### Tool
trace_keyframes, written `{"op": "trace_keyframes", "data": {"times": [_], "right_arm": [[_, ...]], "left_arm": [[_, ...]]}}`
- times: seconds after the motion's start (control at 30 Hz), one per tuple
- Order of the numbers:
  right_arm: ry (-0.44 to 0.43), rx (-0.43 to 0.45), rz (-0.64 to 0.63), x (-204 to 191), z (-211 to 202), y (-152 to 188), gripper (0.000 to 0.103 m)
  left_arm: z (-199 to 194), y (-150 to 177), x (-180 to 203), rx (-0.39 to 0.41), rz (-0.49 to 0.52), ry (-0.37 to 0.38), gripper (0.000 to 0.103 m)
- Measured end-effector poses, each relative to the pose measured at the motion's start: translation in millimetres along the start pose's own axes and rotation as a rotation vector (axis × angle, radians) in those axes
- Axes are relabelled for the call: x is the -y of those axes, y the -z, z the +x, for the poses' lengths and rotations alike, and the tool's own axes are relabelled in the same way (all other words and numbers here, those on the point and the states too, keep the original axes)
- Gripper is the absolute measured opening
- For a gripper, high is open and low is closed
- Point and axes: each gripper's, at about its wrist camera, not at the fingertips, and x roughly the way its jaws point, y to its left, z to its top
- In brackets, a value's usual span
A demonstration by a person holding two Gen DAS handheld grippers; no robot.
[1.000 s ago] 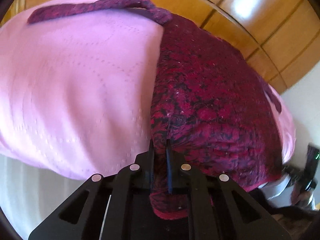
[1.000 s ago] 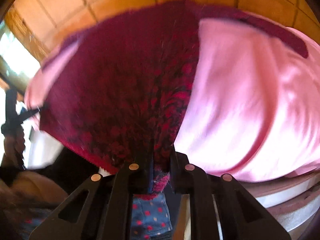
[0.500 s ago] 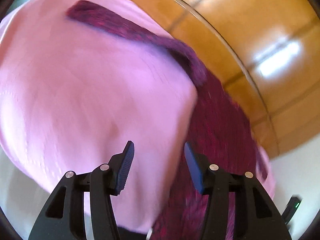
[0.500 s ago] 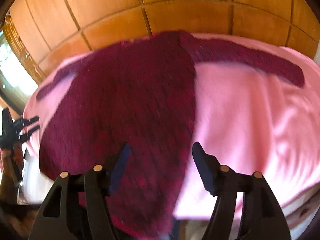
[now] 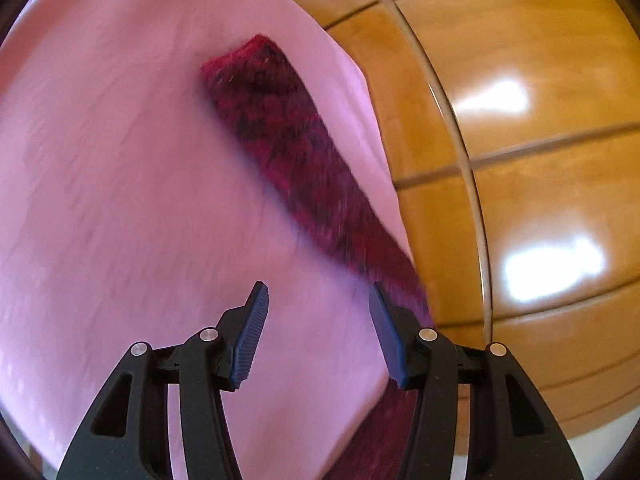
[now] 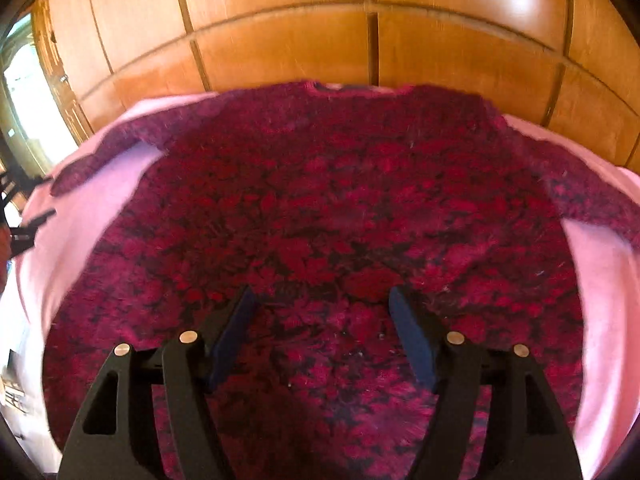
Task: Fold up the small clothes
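Note:
A dark red and black knitted sweater [image 6: 320, 208] lies spread flat on a pink cloth [image 6: 600, 280], neck at the far side and sleeves out to both sides. My right gripper [image 6: 322, 294] hangs over the lower middle of its body. Its jaws are opening, with no fabric pinched between the pads. In the left wrist view one sleeve [image 5: 288, 148] runs diagonally across the pink cloth [image 5: 120, 200], cuff at the far end. My left gripper [image 5: 318, 294] stands open just beside that sleeve, above bare pink cloth. Its right finger [image 5: 384, 328] is close to the sleeve's edge.
Glossy wooden panels [image 6: 360, 32] rise right behind the far edge of the cloth, and they fill the right side of the left wrist view [image 5: 540, 160]. A bright window [image 6: 24, 88] shows at the far left. The pink cloth drops off at its edges.
Both grippers were shut on the sweater's hem a second ago and have let go and opened. The left one swung over to the sleeve. The right one moved over the sweater's body.

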Motion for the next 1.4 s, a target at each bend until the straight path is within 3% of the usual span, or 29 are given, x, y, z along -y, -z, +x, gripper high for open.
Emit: {"op": "trace_keyframes", "data": {"times": [0.23, 0.33, 0.37, 0.47, 0.57, 0.63, 0.7, 0.73, 0.83, 0.97, 1.03, 1.1, 1.17, 1.27, 1.33, 1.4], "right_arm": [[-0.045, 0.008, -0.036, -2, 15, 6, 0.098], [-0.037, -0.006, -0.055, -9, 20, 5, 0.101], [-0.032, -0.010, -0.058, -9, 22, 4, 0.101], [-0.034, -0.012, -0.055, -10, 24, 2, 0.101], [-0.020, -0.003, -0.067, -10, 20, 5, 0.101], [-0.017, 0.001, -0.070, -11, 20, 5, 0.101], [-0.016, 0.002, -0.070, -11, 21, 5, 0.101], [-0.014, 0.003, -0.071, -12, 21, 5, 0.101], [-0.009, 0.005, -0.073, -14, 22, 6, 0.101], [-0.008, 0.006, -0.073, -14, 22, 7, 0.101], [-0.008, 0.006, -0.073, -14, 22, 7, 0.101], [-0.009, 0.009, -0.073, -14, 22, 7, 0.101], [-0.007, 0.011, -0.073, -15, 21, 8, 0.101], [-0.006, 0.013, -0.072, -15, 21, 8, 0.101], [-0.004, 0.013, -0.072, -16, 21, 8, 0.101], [-0.005, 0.013, -0.072, -16, 21, 8, 0.101]], "left_arm": [[43, -41, 6, 0.021, -0.020, -0.084, 0.051], [60, -47, 6, 0.024, 0.002, -0.091, 0.051], [63, -49, 6, 0.025, 0.009, -0.094, 0.048], [71, -57, 12, 0.044, 0.081, -0.142, 0.015], [67, -66, 19, 0.103, 0.157, -0.174, 0.010], [56, -71, 34, 0.188, 0.258, -0.230, 0.010], [55, -69, 52, 0.279, 0.411, -0.339, 0.010], [60, -68, 54, 0.288, 0.455, -0.390, 0.010], [92, -65, 38, 0.218, 0.509, -0.577, 0.011], [98, -52, 28, 0.254, 0.569, -0.663, 0.021], [91, -52, 32, 0.271, 0.544, -0.700, 0.028], [69, -49, 30, 0.274, 0.447, -0.638, 0.029], [57, -41, 39, 0.222, 0.411, -0.486, 0.029], [40, 2, 64, 0.126, 0.502, -0.265, 0.029], [32, 49, 83, 0.043, 0.591, -0.133, 0.029], [31, 96, 95, -0.031, 0.671, -0.065, 0.030]]}}
